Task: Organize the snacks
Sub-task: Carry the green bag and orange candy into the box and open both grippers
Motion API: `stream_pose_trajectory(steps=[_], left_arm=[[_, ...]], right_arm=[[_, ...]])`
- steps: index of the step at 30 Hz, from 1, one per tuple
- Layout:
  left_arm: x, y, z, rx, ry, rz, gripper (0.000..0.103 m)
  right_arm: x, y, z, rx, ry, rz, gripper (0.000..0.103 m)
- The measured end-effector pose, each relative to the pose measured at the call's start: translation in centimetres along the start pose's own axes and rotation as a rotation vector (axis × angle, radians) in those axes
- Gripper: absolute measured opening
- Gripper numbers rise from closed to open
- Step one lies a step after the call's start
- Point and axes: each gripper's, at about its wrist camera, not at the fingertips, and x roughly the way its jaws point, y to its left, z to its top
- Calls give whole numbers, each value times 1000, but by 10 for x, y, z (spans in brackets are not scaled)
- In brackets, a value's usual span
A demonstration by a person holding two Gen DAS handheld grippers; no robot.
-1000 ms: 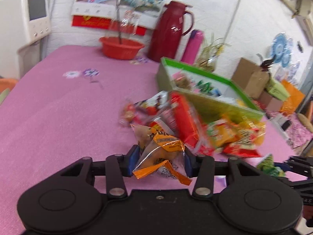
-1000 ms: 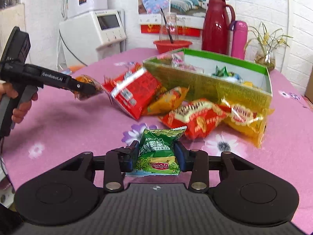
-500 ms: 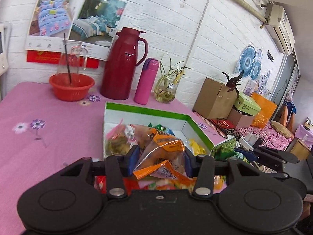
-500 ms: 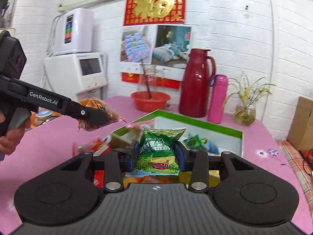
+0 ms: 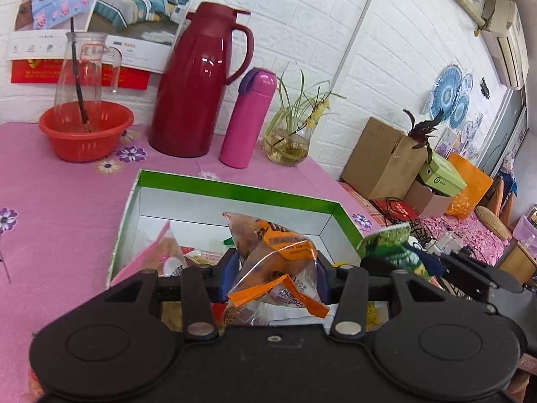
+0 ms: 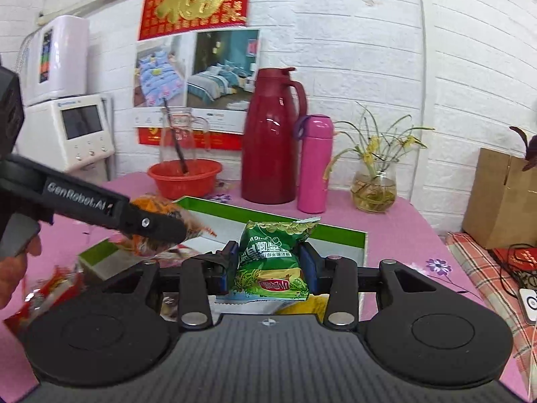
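My left gripper [image 5: 273, 277] is shut on a clear and orange snack packet [image 5: 275, 255], held above the near end of the green-rimmed box [image 5: 235, 189]. Several snacks lie inside the box, among them a pink packet [image 5: 157, 252]. My right gripper [image 6: 270, 268] is shut on a green snack bag [image 6: 272, 262], also above the box [image 6: 339, 231]. In the right wrist view the left gripper [image 6: 167, 228] comes in from the left with its orange packet [image 6: 154, 205]. In the left wrist view the green bag [image 5: 389, 245] shows at the right.
At the back of the pink table [image 5: 60, 208] stand a red basin with a glass jug [image 5: 85, 131], a dark red thermos jug [image 5: 198, 84], a pink flask [image 5: 248, 117] and a plant vase [image 5: 288, 144]. Loose red snacks [image 6: 50, 285] lie left of the box. Cardboard boxes [image 5: 382, 158] sit beyond the table's right edge.
Both grippers have risen and moved from the loose snack pile to above the box, each still holding its packet. The left gripper has swung right toward the box's opening.
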Motion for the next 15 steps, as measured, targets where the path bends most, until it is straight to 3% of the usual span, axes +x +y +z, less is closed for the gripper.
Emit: stream_pose_trajectory(steps=[4,5,6,8,11,15], left_arm=[[10,7,-2,-10,22,-11,13],[10,9,-2,-13,19,-10,24],[9,11,-3,-16,9,-10,58],[3,14,-5,-31,-26,-11,103],[-6,16,-7,-44,-85,-4,103],[-9,16,-5,-74,-81,-18,103]], right_arm=[[19,-4,-4,-5,20,-22,70],[23,-5,-6,-4,34,-29,78],[27,-5,-7,-7,50,-37,98],[31,-2,-11,-21,74,-68,103],[28,3,-14,-58,73,-50,103],[23,10,-12,-94,76,-34,103]])
